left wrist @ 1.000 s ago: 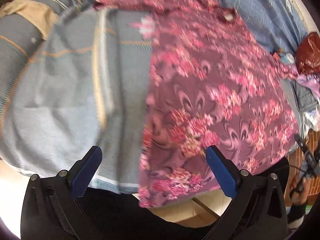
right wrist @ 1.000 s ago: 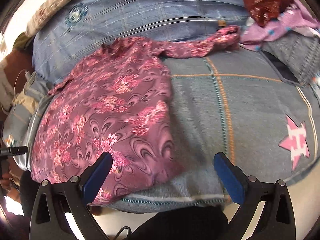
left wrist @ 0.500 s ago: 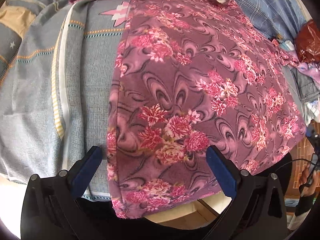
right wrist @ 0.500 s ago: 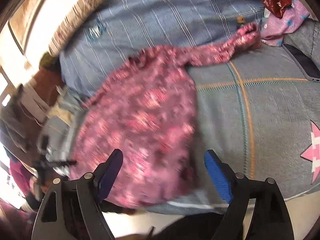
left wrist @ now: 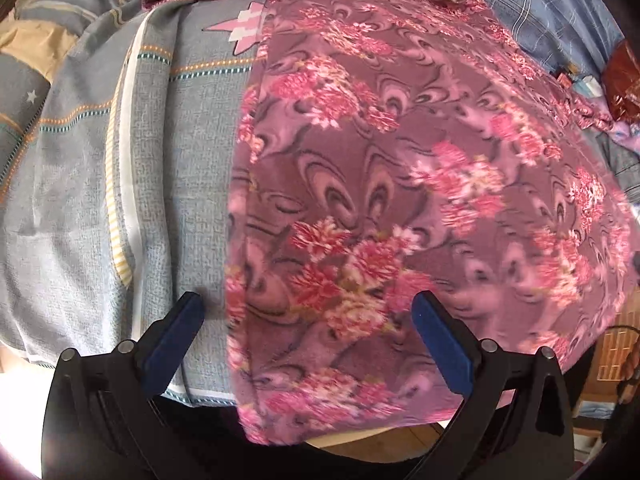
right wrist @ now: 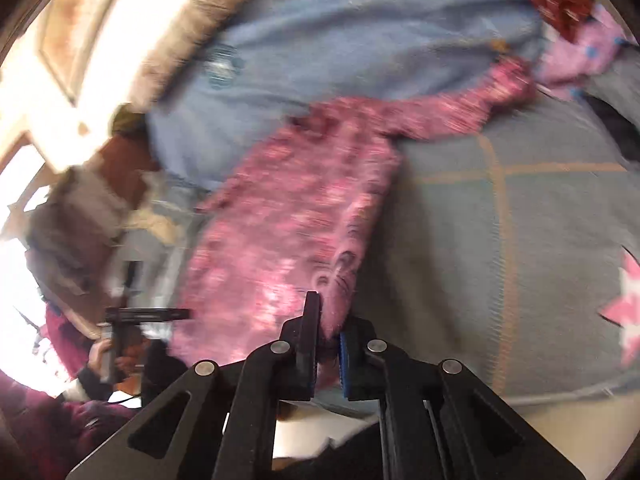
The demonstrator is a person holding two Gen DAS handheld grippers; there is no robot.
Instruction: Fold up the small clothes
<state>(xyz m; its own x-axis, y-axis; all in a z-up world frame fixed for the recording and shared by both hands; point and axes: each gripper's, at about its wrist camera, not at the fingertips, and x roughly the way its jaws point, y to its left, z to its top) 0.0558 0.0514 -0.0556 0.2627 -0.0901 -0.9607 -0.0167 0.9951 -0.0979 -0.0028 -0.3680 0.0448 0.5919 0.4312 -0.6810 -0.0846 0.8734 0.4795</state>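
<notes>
The left claw (left wrist: 307, 320) is hanging spread wide, its two blue-padded fingers (left wrist: 440, 340) standing far apart with nothing caught between them, both angled forward and slightly outward. The right claw (right wrist: 329, 332) is sitting pinched nearly closed, its fingers (right wrist: 311, 320) pressing from both sides on the near edge of the floral garment (right wrist: 288, 216), a fold of it bunching between the pads.

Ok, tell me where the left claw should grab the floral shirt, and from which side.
Take the floral shirt at its near hem corner, coming in from the bed's front edge. That hem hangs over the bedspread, so the open left claw can straddle it. The right claw already pinches the other corner.
</notes>
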